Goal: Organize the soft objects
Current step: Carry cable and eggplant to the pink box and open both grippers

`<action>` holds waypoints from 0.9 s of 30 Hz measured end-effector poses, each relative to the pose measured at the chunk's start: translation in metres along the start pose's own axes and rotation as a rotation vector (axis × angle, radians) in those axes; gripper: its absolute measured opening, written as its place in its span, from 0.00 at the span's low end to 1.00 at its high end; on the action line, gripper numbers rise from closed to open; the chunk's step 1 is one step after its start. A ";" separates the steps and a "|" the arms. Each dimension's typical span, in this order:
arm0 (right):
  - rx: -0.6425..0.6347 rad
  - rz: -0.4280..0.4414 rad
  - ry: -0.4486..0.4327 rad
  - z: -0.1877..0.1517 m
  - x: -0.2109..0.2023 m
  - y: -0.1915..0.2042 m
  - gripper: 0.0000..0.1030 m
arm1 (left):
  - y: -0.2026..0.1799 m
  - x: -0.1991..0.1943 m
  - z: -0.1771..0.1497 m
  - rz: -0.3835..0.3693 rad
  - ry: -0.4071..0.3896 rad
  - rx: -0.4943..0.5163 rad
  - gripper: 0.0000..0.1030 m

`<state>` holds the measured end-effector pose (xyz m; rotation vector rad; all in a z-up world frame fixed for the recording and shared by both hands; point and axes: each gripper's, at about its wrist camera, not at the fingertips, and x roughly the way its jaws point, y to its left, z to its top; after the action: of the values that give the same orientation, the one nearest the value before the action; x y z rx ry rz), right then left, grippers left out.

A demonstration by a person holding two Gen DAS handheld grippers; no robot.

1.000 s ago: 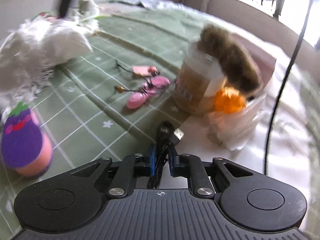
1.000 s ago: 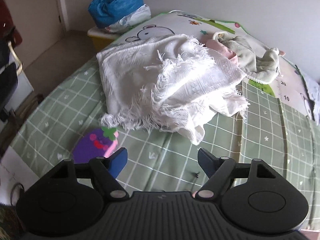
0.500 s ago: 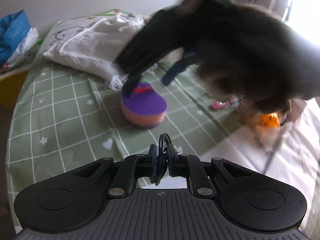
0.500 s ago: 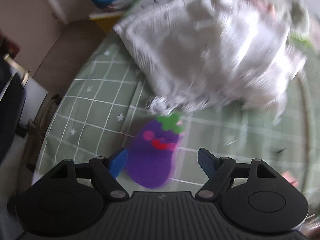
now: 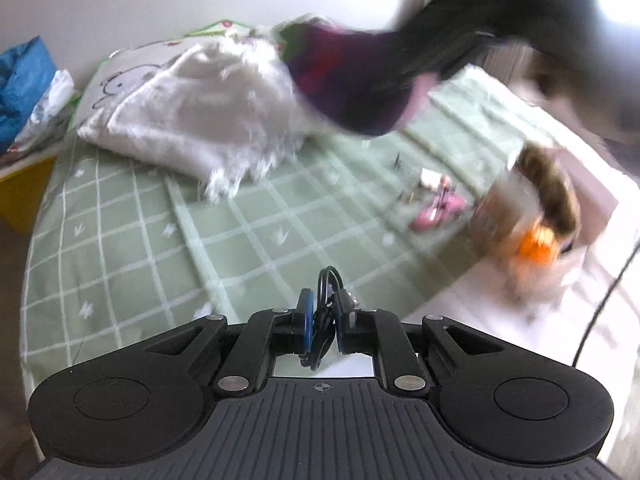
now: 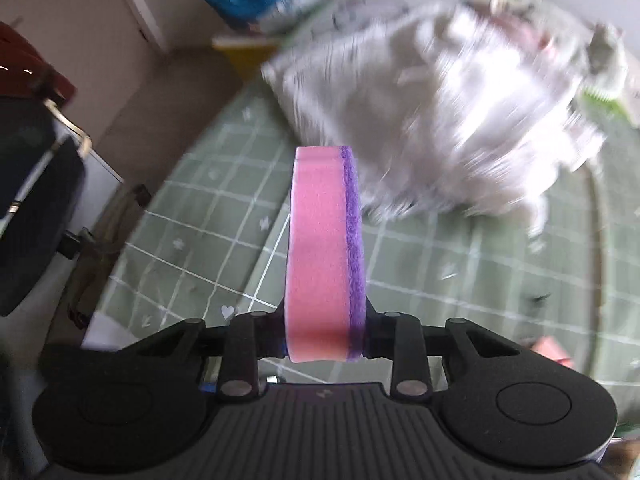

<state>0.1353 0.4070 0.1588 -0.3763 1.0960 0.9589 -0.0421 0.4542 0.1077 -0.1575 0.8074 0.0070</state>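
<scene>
Pink foam with a purple felt face: the eggplant sponge (image 6: 325,256) is now clamped edge-on in my right claw (image 6: 325,344), whose jaws have just been closing on it, and it is lifted clear of the green checked bedspread (image 6: 440,280). In the left wrist view the same sponge shows as a purple blur at about one o'clock, hanging in the air above the bed. My left claw (image 5: 323,326) is clenched on a looped black cable (image 5: 326,304) with a plug at its end, and holds it above the near edge of the bed.

I judge the tidying barely begun. One soft thing is in hand and has yet to be put anywhere. The white fringed blanket (image 5: 200,120) lies in a rumpled heap at eleven o'clock in the left view, with a pale green cloth (image 6: 600,52) behind it at two o'clock in the right view. Small pink trinkets (image 5: 438,208) lie loose on the bedspread at three o'clock.

As for containers, a clear plastic bag (image 5: 532,272) sits at three o'clock in the left view, and in it are a tan jar (image 5: 500,216), a brown furry thing (image 5: 552,188) and something orange (image 5: 538,246); blur keeps me from naming them better. A yellow bin (image 5: 20,192) stands beside the bed at nine o'clock with a blue bundle (image 5: 24,88) on top.
</scene>
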 end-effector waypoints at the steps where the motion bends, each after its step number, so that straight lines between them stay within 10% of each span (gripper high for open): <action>1: 0.000 0.008 -0.027 -0.003 -0.022 -0.010 0.29 | -0.004 -0.003 0.010 -0.013 -0.016 -0.017 0.13; 11: 0.151 -0.225 -0.254 -0.066 -0.226 -0.165 0.29 | -0.137 -0.034 0.167 -0.264 -0.288 -0.026 0.13; 18: 0.256 -0.353 -0.241 -0.159 -0.292 -0.279 0.35 | -0.303 0.044 0.241 -0.427 -0.106 0.070 0.15; 20: 0.289 -0.368 -0.251 -0.182 -0.295 -0.302 0.56 | -0.334 0.073 0.243 -0.393 -0.051 0.078 0.16; 27: 0.329 -0.409 -0.324 -0.241 -0.299 -0.342 0.61 | -0.326 0.099 0.231 -0.248 0.000 0.090 0.19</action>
<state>0.2341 -0.0898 0.2505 -0.1567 0.8180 0.4452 0.2147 0.1603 0.2384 -0.1714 0.7828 -0.2628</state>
